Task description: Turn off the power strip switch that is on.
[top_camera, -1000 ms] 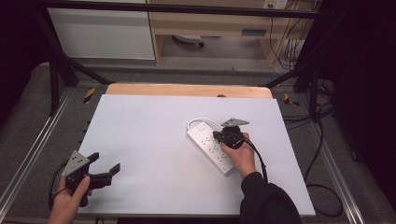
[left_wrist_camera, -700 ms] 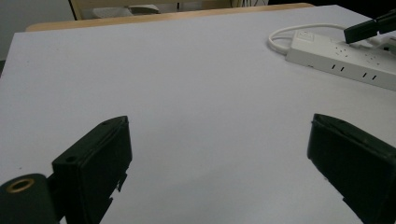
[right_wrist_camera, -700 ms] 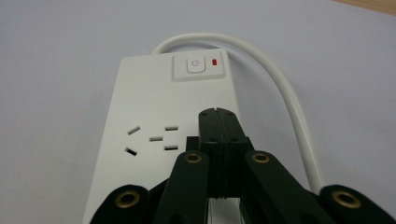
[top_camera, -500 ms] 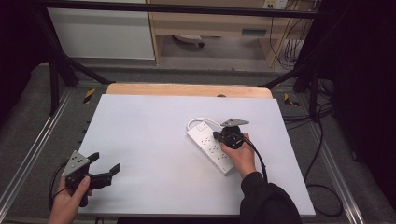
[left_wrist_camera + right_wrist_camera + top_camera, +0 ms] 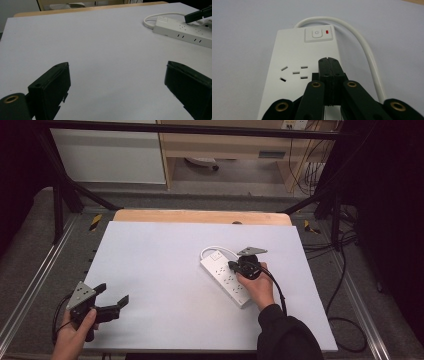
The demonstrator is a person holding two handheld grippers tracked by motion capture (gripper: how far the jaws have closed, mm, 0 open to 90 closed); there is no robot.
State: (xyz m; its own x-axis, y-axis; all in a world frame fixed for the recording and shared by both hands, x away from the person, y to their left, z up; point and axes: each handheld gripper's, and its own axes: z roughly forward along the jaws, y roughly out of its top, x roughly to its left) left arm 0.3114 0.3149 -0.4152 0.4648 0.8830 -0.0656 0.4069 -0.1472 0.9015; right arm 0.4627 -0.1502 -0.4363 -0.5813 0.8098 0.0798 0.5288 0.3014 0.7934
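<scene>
Right hand-held gripper (image 5: 235, 265) sits over the white power strip (image 5: 226, 279) with its jaws pressed flat together, nothing between them; in the right gripper view (image 5: 328, 60) the closed tips hover above the strip's top face, just short of the power button (image 5: 317, 33) and beside the first set of socket slots (image 5: 294, 73). Largest of all is the table (image 5: 165, 250), covered in a plain pale sheet, with a strip of light wood showing along its far edge. The power strip lies right of centre on it, set at an angle, its white cable (image 5: 212, 249) looping out from the far end and curling back along one side. The person's right hand (image 5: 257, 287) rests on the near half of the strip, a dark sleeve behind it. At the near left corner the left hand (image 5: 75, 335) holds the left hand-held gripper (image 5: 111, 295) low over bare table, well apart from the strip, jaws spread wide and empty; the left gripper view (image 5: 117, 75) looks between them across the sheet to the strip (image 5: 185, 31) at far right. Only the right gripper view resolves the button's power symbol and the small red indicator (image 5: 327, 31) next to it. No brand or lettering can be read on the strip.
</scene>
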